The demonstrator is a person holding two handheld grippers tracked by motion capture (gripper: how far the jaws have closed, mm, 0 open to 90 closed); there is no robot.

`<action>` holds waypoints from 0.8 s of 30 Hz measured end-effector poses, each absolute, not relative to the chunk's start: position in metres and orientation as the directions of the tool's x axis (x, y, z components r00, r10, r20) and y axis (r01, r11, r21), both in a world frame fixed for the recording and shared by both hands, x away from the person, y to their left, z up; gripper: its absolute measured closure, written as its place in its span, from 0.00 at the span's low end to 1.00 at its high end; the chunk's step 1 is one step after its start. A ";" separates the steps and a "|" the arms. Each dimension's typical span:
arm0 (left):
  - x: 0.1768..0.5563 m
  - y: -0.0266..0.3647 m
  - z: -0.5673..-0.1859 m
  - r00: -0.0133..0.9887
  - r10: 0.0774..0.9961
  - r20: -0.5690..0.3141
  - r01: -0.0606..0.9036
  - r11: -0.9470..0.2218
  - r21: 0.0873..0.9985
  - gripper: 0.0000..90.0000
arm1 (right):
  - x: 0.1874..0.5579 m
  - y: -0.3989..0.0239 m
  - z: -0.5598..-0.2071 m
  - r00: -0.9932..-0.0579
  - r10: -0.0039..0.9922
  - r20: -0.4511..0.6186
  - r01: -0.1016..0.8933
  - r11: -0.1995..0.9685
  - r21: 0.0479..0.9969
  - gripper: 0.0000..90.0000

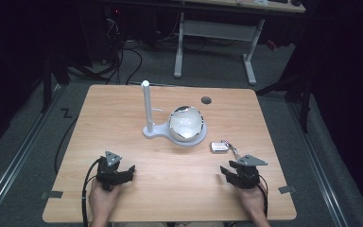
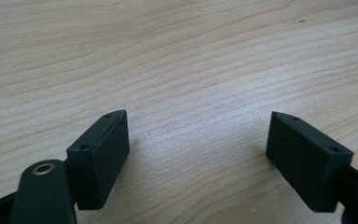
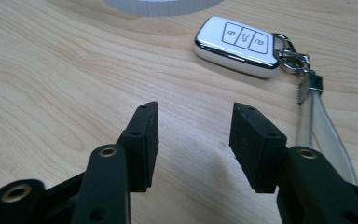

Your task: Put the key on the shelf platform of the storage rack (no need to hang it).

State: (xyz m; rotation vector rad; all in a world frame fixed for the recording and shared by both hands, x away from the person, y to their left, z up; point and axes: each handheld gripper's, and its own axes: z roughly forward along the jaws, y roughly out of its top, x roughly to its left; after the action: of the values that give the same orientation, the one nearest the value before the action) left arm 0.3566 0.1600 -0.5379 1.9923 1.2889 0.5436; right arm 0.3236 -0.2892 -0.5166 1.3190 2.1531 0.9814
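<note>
Two tongs rest low at the near edge of the wooden worktop (image 1: 123, 142), each held by a hand from below, and neither has hold of anything. The left tongs (image 2: 198, 140) stand wide apart over bare wood, well away from everything else. The right tongs (image 3: 193, 140) are parted about halfway, with nothing between the jaws, and point toward a white car key fob (image 3: 237, 44) lying flat just ahead of them, buttons up. A metal key ring (image 3: 291, 58) joins the fob to a pale strap (image 3: 324, 135) that runs back along the right side of those tongs.

In the high view the fob (image 1: 219, 146) lies just beside the rim of a white stand (image 1: 189, 139), which carries a shiny bowl (image 1: 185, 123) and an upright post (image 1: 147, 106) with a small peg on its side.

This looks like the opening step, an approach not yet begun. The next move probably falls to the right tongs: advance, straddle the fob or its strap, then close squarely. A flat fob is awkward to grip; the strap may be easier. The peg seems a likely hanging place.
</note>
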 end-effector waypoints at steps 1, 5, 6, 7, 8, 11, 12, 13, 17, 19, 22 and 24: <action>0.357 0.160 -0.538 0.419 0.908 -0.023 0.618 -0.266 0.740 0.24 | 0.324 -0.291 -0.516 -0.452 0.892 0.006 0.591 0.295 0.751 0.60; 0.357 0.160 -0.538 0.420 0.907 -0.022 0.618 -0.268 0.739 0.24 | 0.324 -0.297 -0.512 -0.444 0.896 0.000 0.589 0.292 0.754 0.61; 0.357 0.160 -0.538 0.420 0.907 -0.022 0.618 -0.267 0.739 0.24 | 0.324 -0.298 -0.511 -0.443 0.896 0.000 0.586 0.290 0.757 0.61; 0.357 0.160 -0.538 0.420 0.907 -0.022 0.618 -0.267 0.739 0.24 | 0.324 -0.298 -0.511 -0.443 0.896 0.000 0.586 0.290 0.757 0.61; 0.357 0.160 -0.538 0.420 0.907 -0.023 0.618 -0.267 0.739 0.24 | 0.325 -0.301 -0.510 -0.431 0.902 0.007 0.590 0.276 0.759 0.62; 0.357 0.160 -0.538 0.419 0.908 -0.023 0.618 -0.267 0.740 0.24 | 0.326 -0.305 -0.508 -0.424 0.906 0.004 0.587 0.271 0.762 0.62; 0.357 0.160 -0.538 0.420 0.907 -0.023 0.618 -0.267 0.740 0.24 | 0.326 -0.306 -0.507 -0.417 0.909 0.009 0.590 0.263 0.764 0.62; 0.357 0.160 -0.538 0.419 0.907 -0.024 0.618 -0.266 0.740 0.24 | 0.327 -0.308 -0.506 -0.415 0.910 0.009 0.588 0.261 0.766 0.62; 0.357 0.160 -0.538 0.420 0.907 -0.024 0.618 -0.266 0.740 0.24 | 0.331 -0.315 -0.505 -0.388 0.921 0.020 0.595 0.234 0.769 0.62; 0.357 0.160 -0.538 0.420 0.907 -0.024 0.618 -0.266 0.740 0.24 | 0.333 -0.318 -0.504 -0.381 0.924 0.018 0.599 0.232 0.766 0.63; 0.357 0.160 -0.538 0.420 0.907 -0.023 0.618 -0.267 0.739 0.24 | 0.337 -0.321 -0.502 -0.374 0.927 0.017 0.602 0.229 0.765 0.64; 0.357 0.160 -0.538 0.420 0.907 -0.023 0.618 -0.267 0.740 0.24 | 0.338 -0.322 -0.501 -0.374 0.927 0.015 0.601 0.230 0.765 0.65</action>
State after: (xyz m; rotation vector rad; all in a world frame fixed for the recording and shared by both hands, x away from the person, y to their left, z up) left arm 0.3567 0.1602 -0.5378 1.9929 1.2882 0.5425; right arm 0.3383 -0.3221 -0.5010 1.4024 2.0618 0.9726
